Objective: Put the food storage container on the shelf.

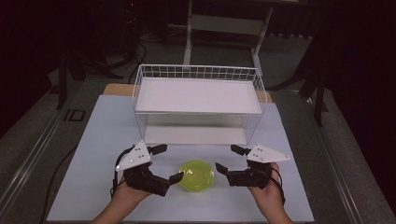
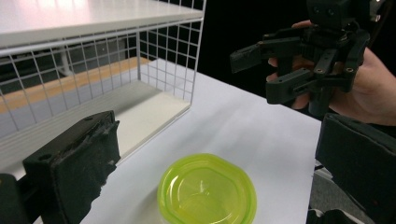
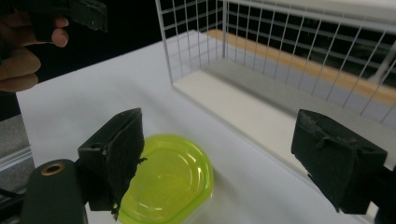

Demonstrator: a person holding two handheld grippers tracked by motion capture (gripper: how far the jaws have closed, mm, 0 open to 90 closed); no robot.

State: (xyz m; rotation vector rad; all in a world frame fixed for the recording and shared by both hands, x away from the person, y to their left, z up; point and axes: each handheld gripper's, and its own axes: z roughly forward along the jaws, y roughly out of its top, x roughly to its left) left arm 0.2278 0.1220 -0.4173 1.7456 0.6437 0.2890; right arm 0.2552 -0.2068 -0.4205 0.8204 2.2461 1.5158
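A small, round, translucent lime-green bowl [image 1: 197, 175] sits on the white table near the front edge. My left gripper [image 1: 170, 163] is open just left of it, with one jaw close to the bowl's rim. My right gripper [image 1: 226, 158] is open just to its right. In the left gripper view the bowl [image 2: 207, 191] lies low between my wide-apart pads [image 2: 79, 168], with the right gripper [image 2: 261, 70] beyond it. In the right gripper view the bowl [image 3: 168, 179] lies beside the left pad [image 3: 116, 154]. Neither gripper holds anything.
A white wire rack [image 1: 196, 95] with an upper and a lower shelf stands behind the bowl, its open side facing me. Its lower shelf [image 3: 243, 107] lies at table level, and its mesh end wall [image 2: 168, 51] is near. Dark floor surrounds the table [image 1: 93, 140].
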